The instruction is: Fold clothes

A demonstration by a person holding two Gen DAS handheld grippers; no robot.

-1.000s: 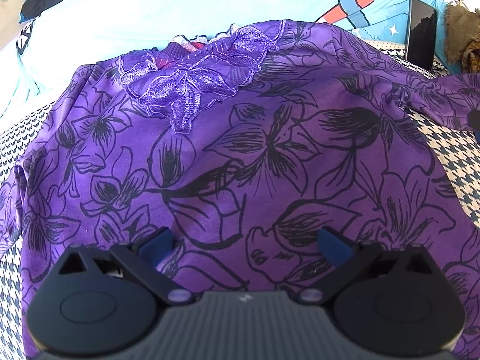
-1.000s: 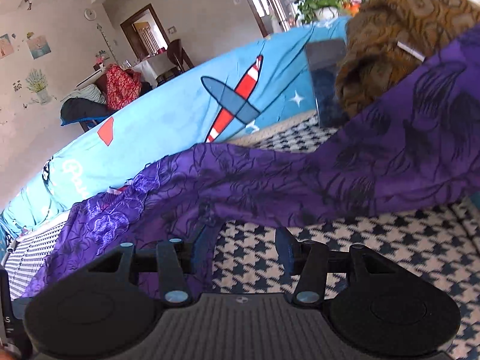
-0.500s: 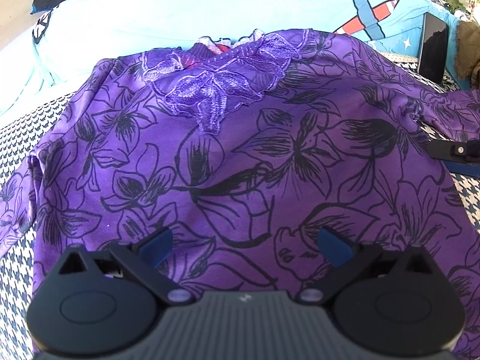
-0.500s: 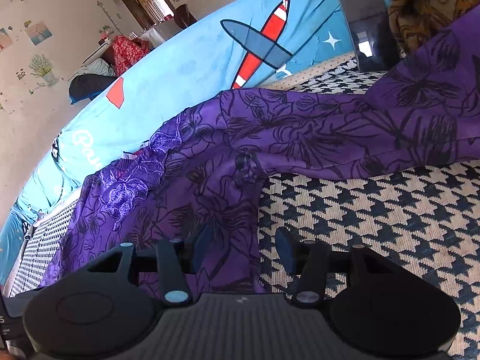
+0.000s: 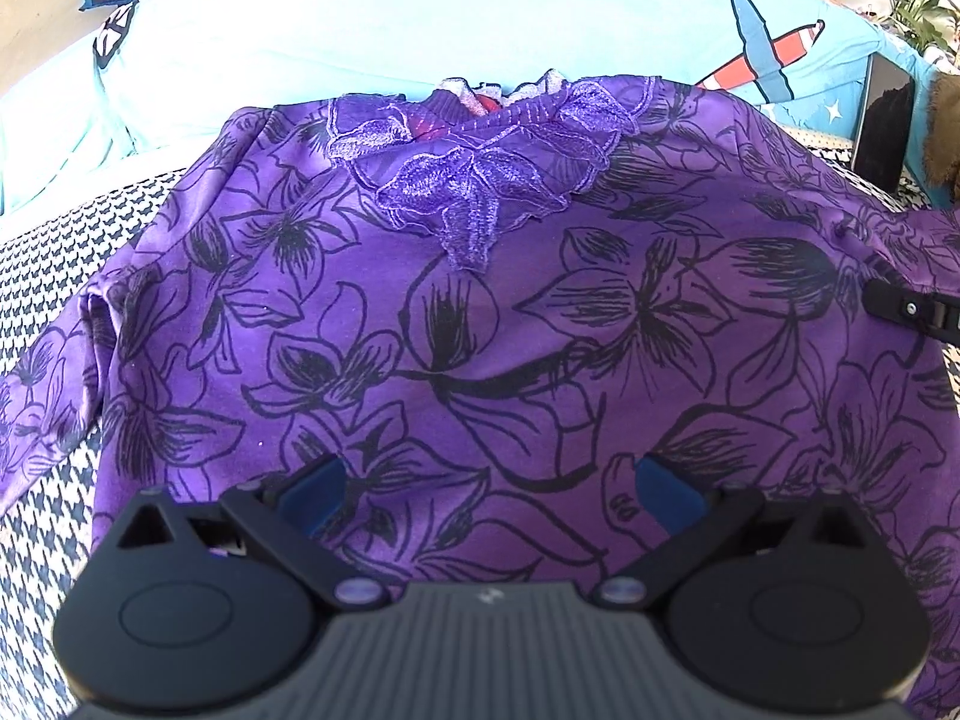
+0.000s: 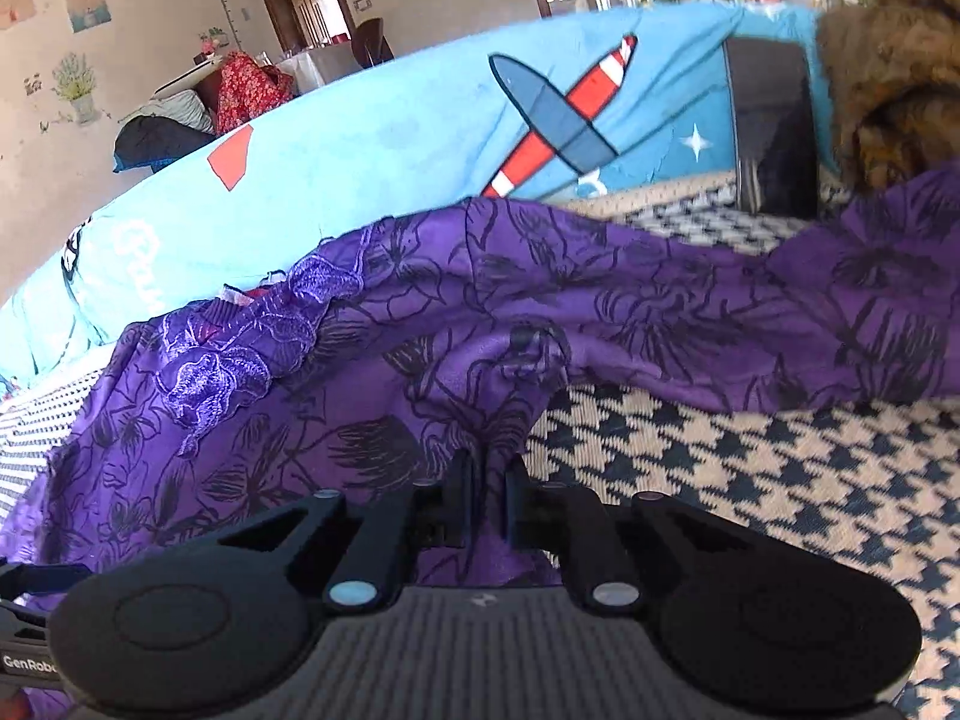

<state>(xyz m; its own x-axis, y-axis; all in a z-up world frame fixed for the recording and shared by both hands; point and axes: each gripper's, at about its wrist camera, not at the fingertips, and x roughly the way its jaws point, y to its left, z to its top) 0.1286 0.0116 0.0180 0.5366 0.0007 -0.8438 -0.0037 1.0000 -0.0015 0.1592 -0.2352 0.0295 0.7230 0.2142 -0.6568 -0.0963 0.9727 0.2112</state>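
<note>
A purple top (image 5: 480, 312) with black flower print and a lace collar (image 5: 474, 180) lies flat, front up, on the bed. My left gripper (image 5: 489, 480) hovers open over its lower middle, blue pads wide apart, nothing between them. In the right wrist view my right gripper (image 6: 487, 468) is closing its jaws on a pinch of the purple top (image 6: 420, 324) at its side edge, just below the armpit. The right sleeve (image 6: 780, 312) stretches off to the right. A black finger of the right gripper (image 5: 912, 309) shows at the top's right edge in the left wrist view.
A houndstooth bedcover (image 6: 750, 468) lies under the top. Behind it stretches a light blue quilt (image 5: 420, 30) with a plane print. A dark flat screen (image 6: 774, 126) leans at the back right beside a brown garment (image 6: 888, 78). The top's left sleeve (image 5: 42, 396) hangs off at the left.
My right gripper moved in to the top's side edge and closed on the fabric. The left gripper drifted back slightly, still open; more of the top shows.
</note>
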